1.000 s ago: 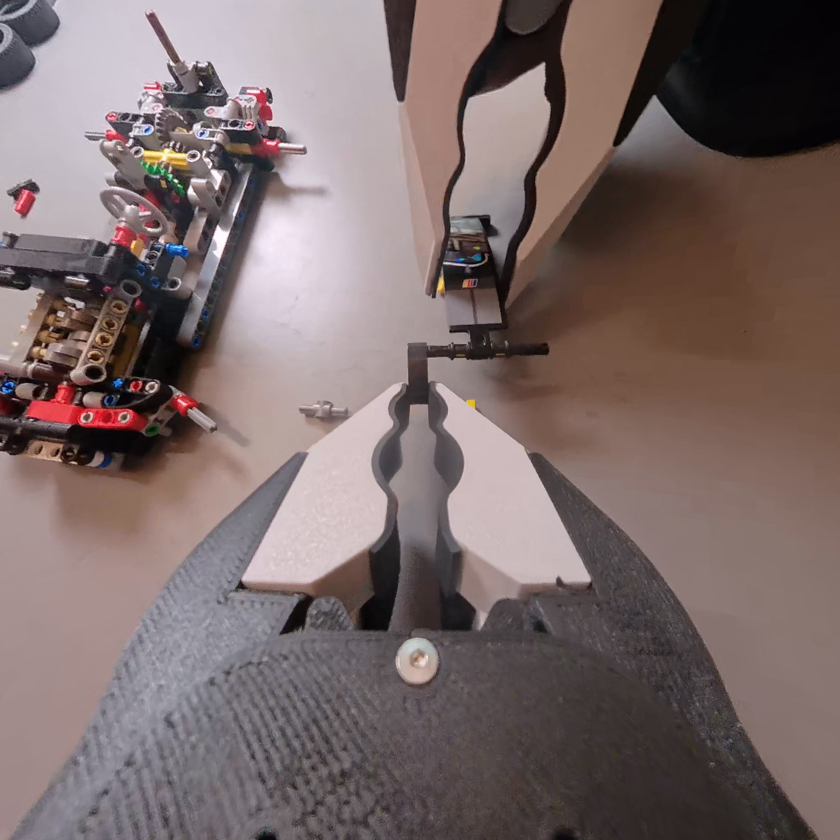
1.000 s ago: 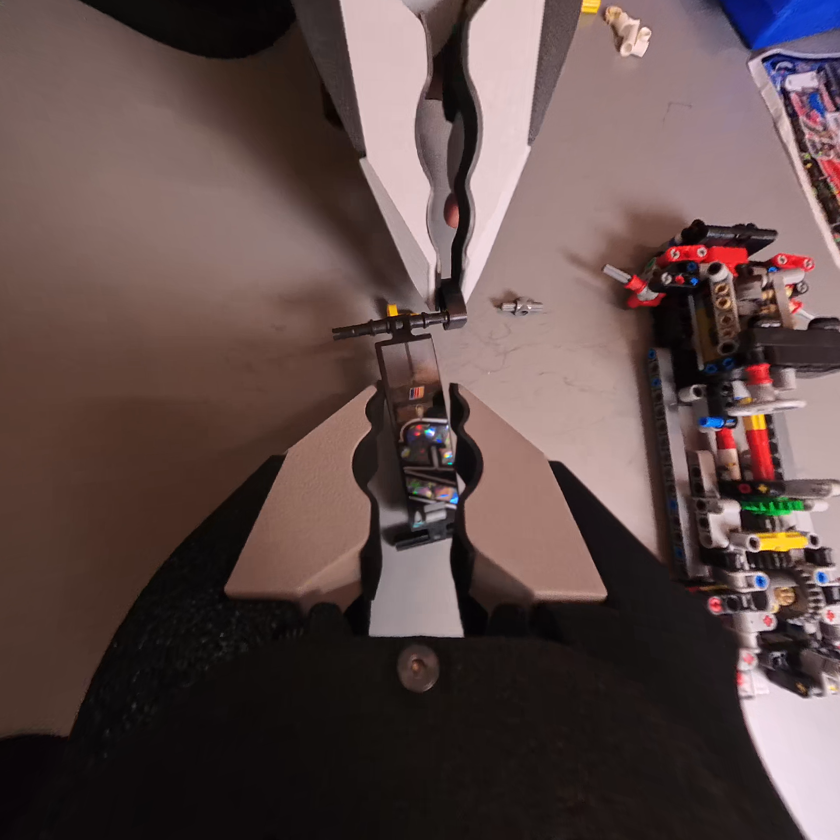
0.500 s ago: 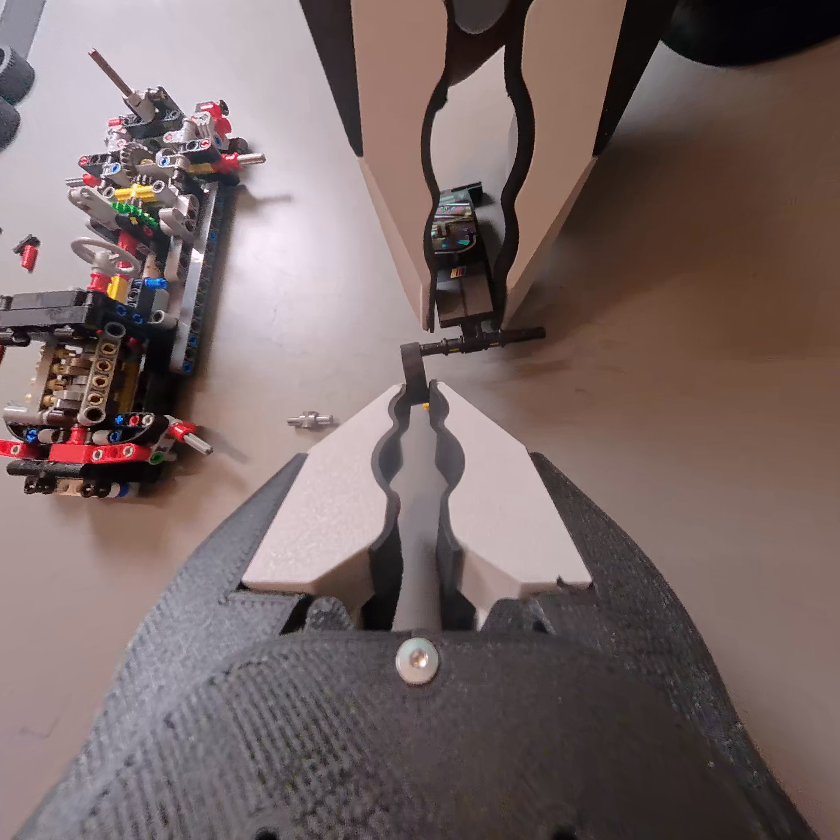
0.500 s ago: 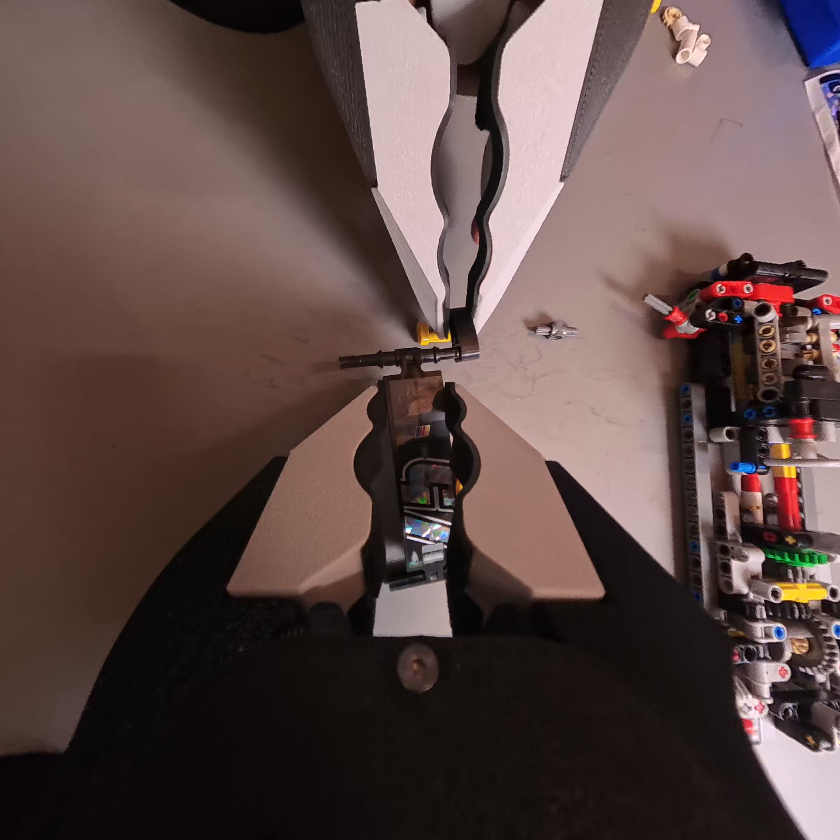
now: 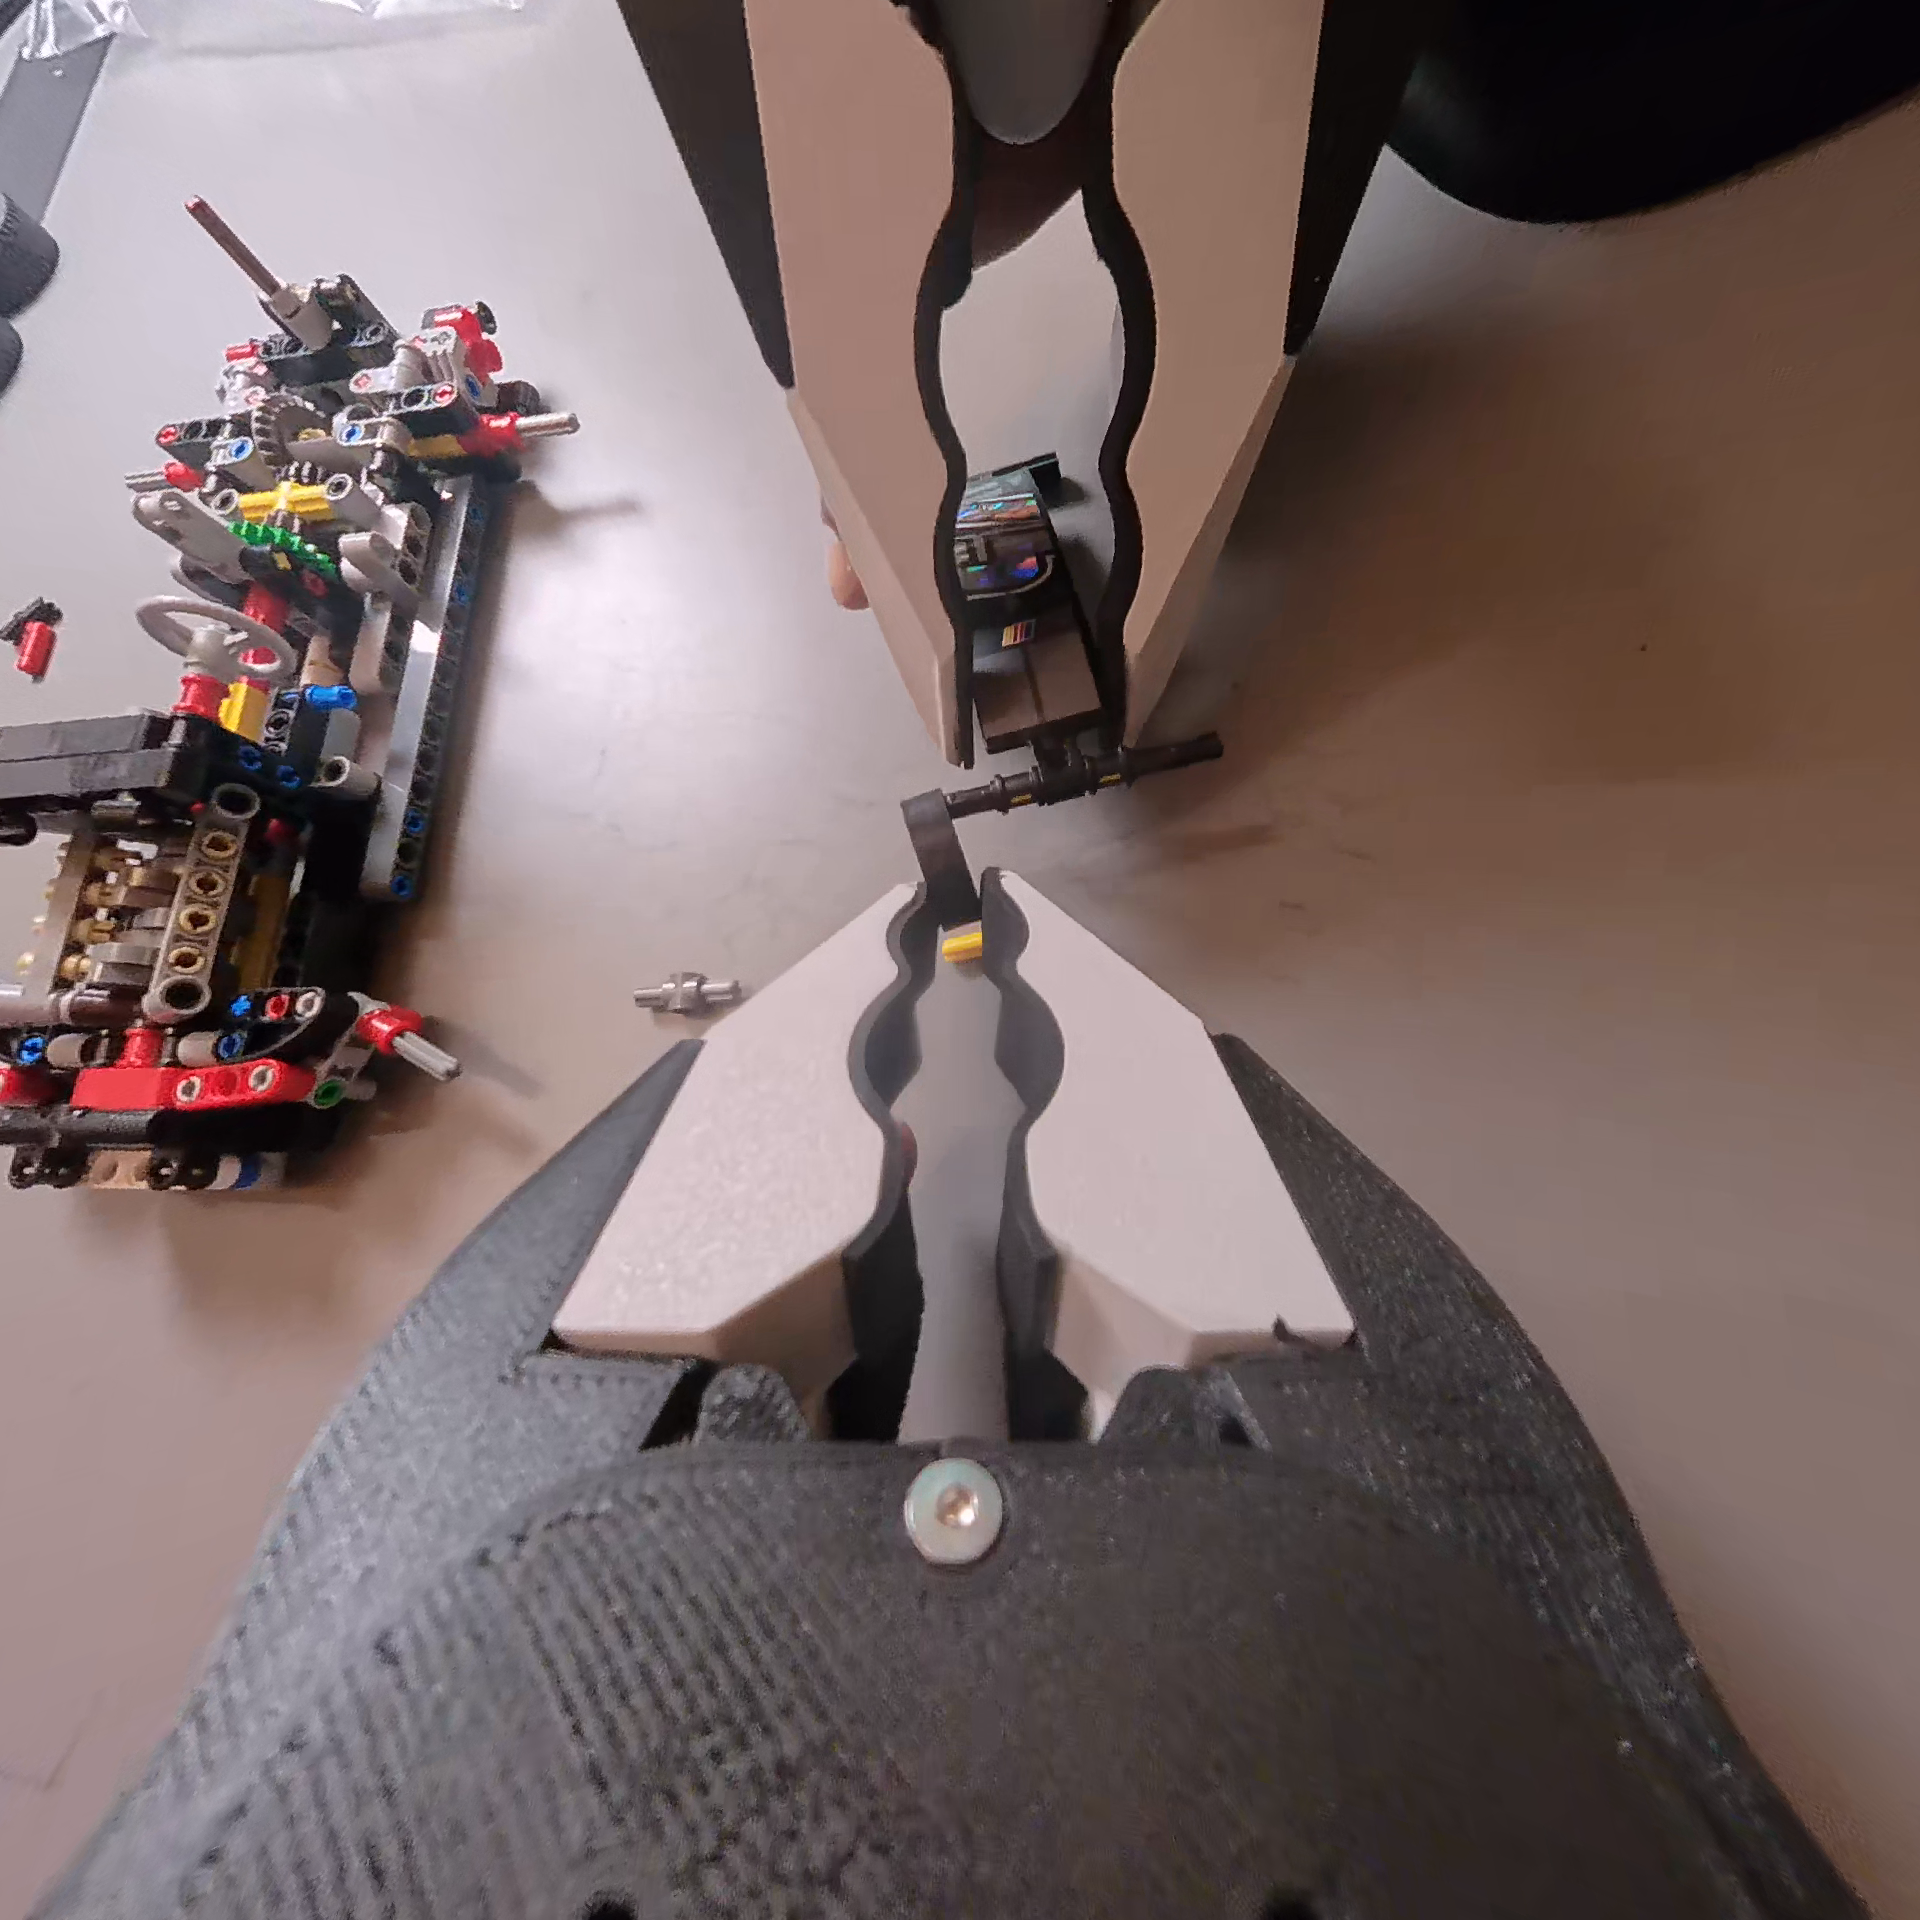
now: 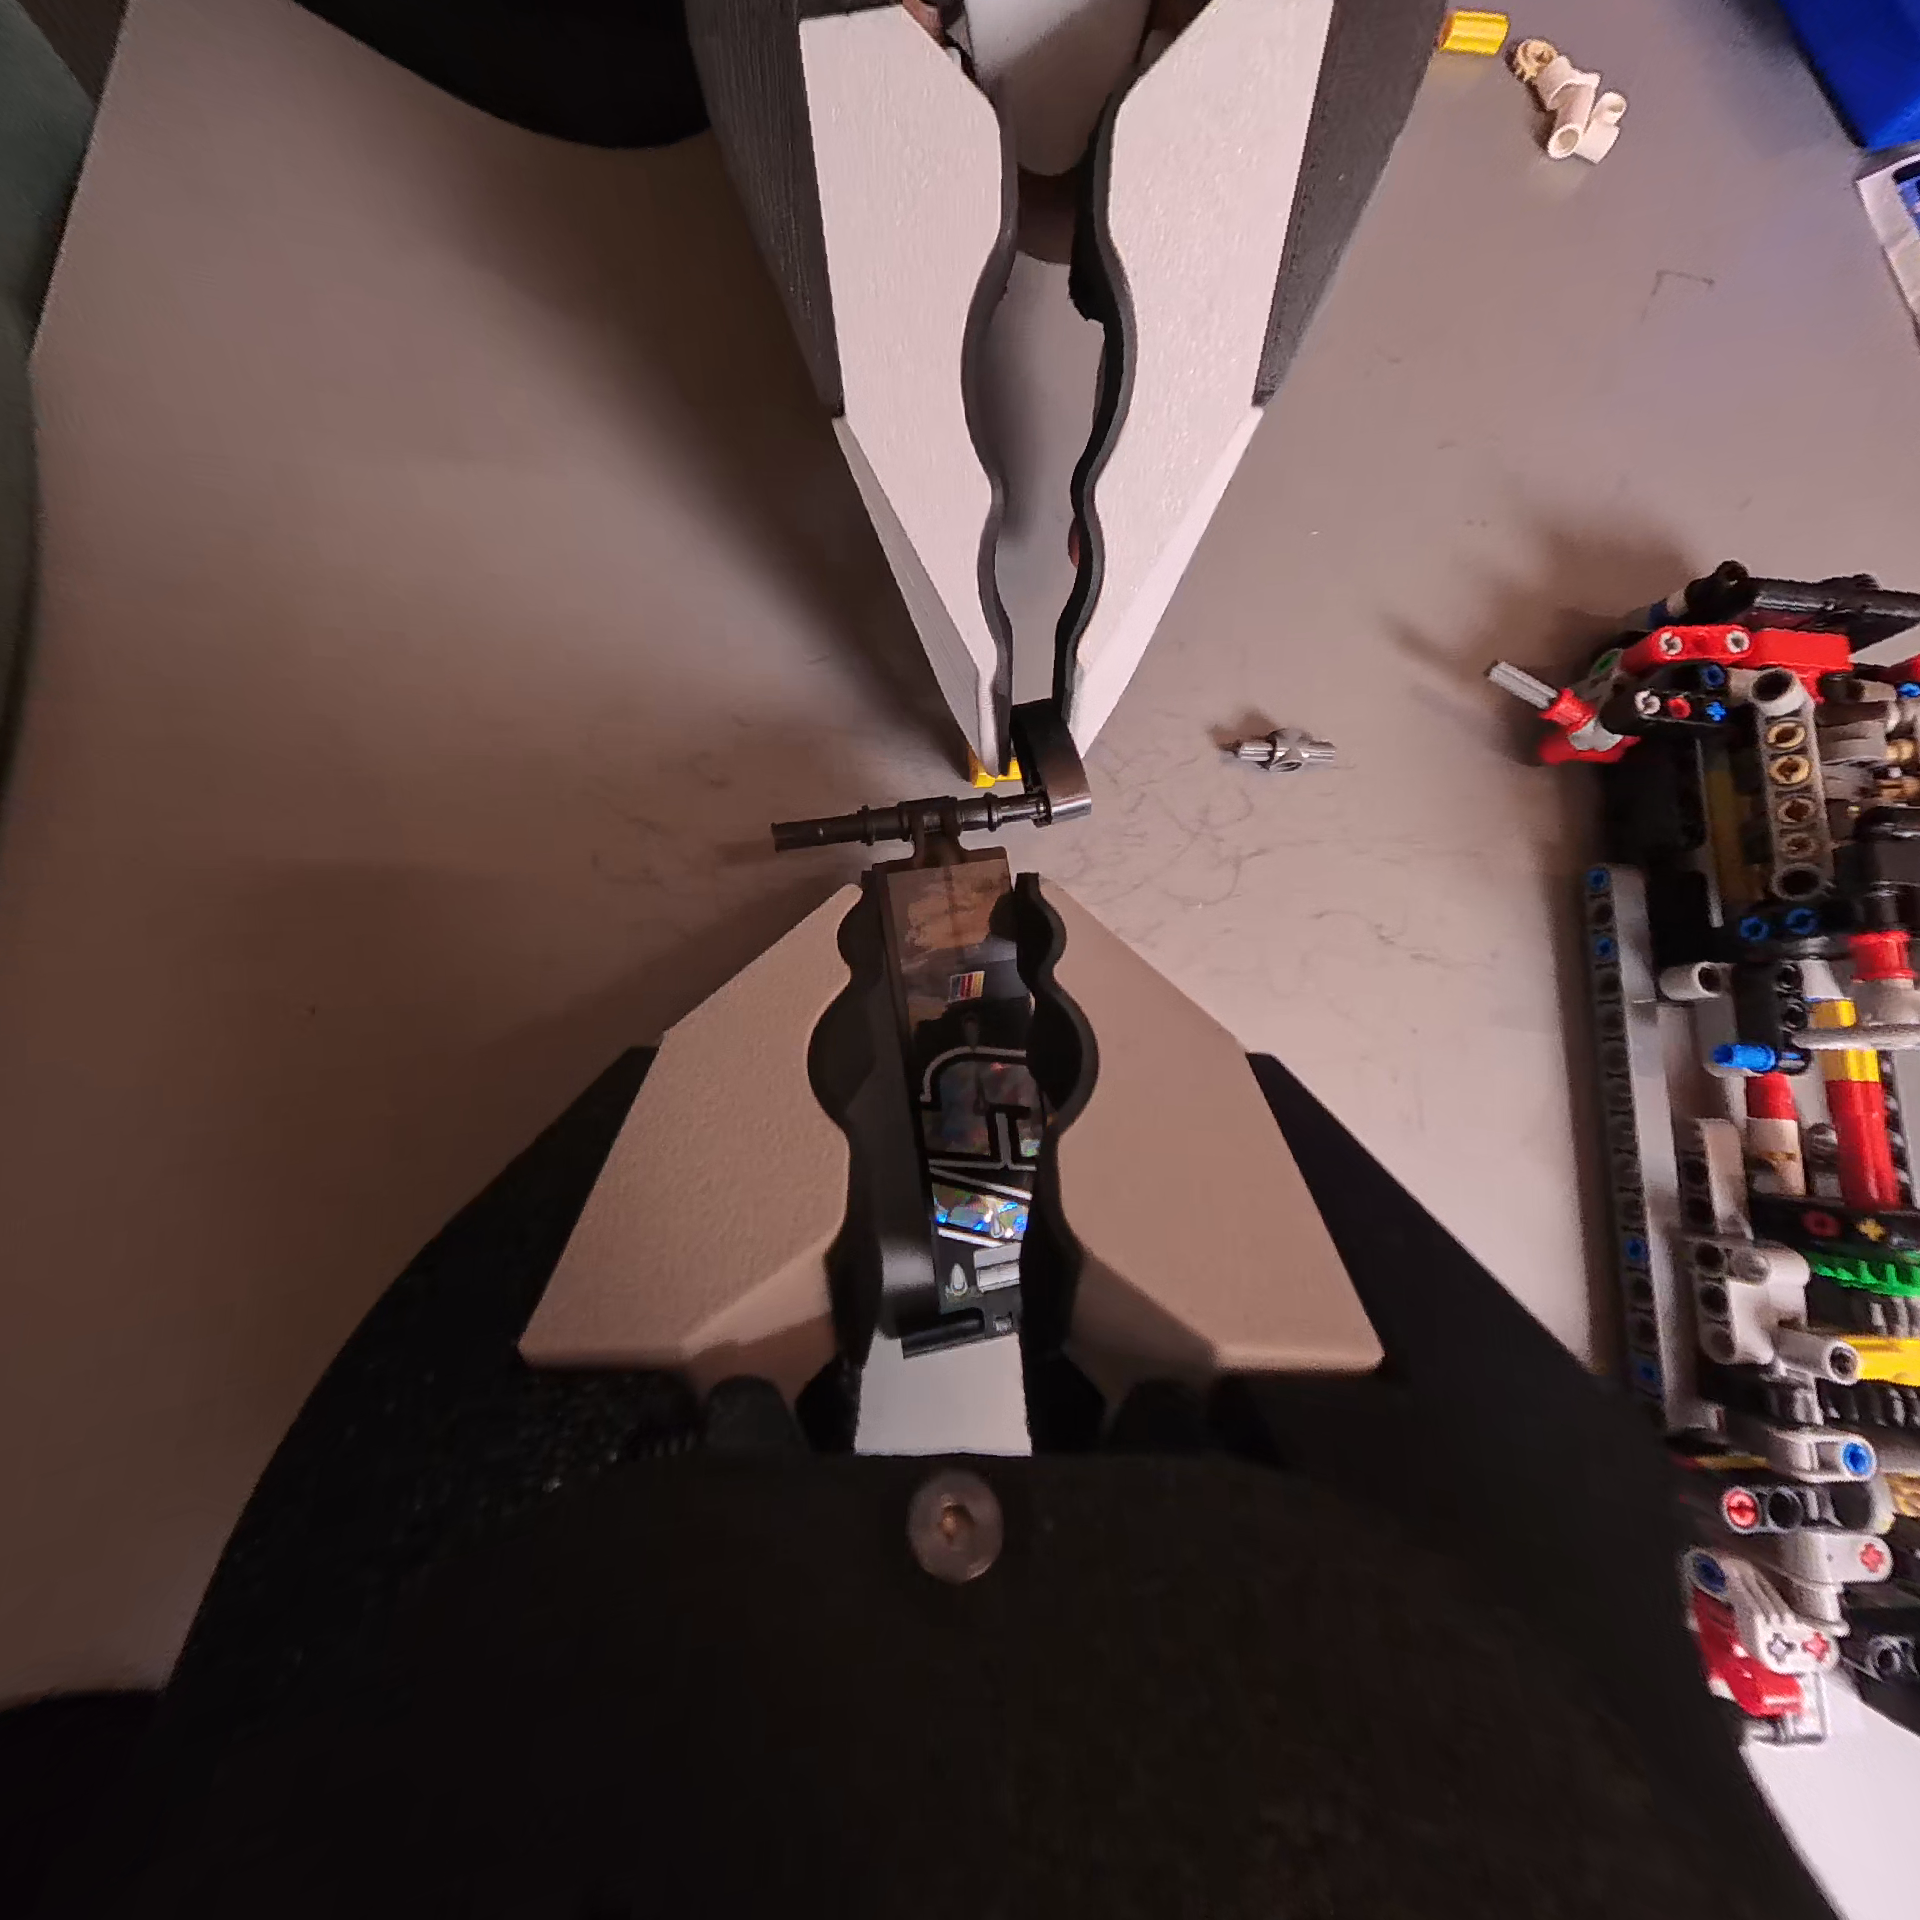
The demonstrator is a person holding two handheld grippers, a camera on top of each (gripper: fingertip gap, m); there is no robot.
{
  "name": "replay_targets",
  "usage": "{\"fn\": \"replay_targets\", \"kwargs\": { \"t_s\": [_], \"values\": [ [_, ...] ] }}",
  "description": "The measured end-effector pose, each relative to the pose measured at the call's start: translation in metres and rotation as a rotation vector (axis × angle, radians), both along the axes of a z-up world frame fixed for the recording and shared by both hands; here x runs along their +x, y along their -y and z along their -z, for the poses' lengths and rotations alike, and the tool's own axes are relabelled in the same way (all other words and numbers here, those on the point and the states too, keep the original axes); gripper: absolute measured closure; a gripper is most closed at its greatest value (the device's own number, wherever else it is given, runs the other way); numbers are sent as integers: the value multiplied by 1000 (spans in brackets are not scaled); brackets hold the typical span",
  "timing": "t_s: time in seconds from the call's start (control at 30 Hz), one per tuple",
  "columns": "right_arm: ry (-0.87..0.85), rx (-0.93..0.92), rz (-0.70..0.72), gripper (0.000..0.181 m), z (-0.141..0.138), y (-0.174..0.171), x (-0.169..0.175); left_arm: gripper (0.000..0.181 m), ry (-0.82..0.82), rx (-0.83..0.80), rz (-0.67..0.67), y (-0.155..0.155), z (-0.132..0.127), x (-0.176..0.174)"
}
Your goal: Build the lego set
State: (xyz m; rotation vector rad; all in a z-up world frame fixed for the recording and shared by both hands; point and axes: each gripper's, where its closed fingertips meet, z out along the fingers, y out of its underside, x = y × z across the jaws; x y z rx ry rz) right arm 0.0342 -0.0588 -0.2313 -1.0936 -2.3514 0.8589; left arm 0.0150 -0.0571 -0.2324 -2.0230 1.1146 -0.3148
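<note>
At frame centre, the left gripper [image 5: 951,899] clamps a black lever [image 5: 938,840]; the right gripper [image 6: 951,904] clamps a stickered black panel [image 6: 961,1081]. Bare table [image 5: 1558,831] fills the right side.

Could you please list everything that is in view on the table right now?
Car frame: one, many-coloured, half-built, table's side.
Black panel: one, shiny sticker, in right gripper.
Black rod: one, joined to panel's front end.
Black arm piece: one, on rod's end, in left gripper.
Yellow piece: one, by arm piece.
Grey pin: one, loose.
Red pin: one, loose.
Beige connectors: few, far edge.
Left gripper: jaws closed.
Right gripper: jaws closed.
</note>
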Motion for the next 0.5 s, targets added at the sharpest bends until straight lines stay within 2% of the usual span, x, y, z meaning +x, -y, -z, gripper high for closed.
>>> {"fn": "replay_targets", "kwargs": {
  "t_s": [0.3,0.43,0.5],
  "values": [
    [-13,-41,-68,159,-3,9,8,175,49,19,78,6,-2,8],
    [-34,-19,-54,160,-9,8,4,175,111,34,60,3,-10,5],
    [-59,-30,-39,144,-13,8,1,175,131,45,68,4,-15,7]
  ]
}}
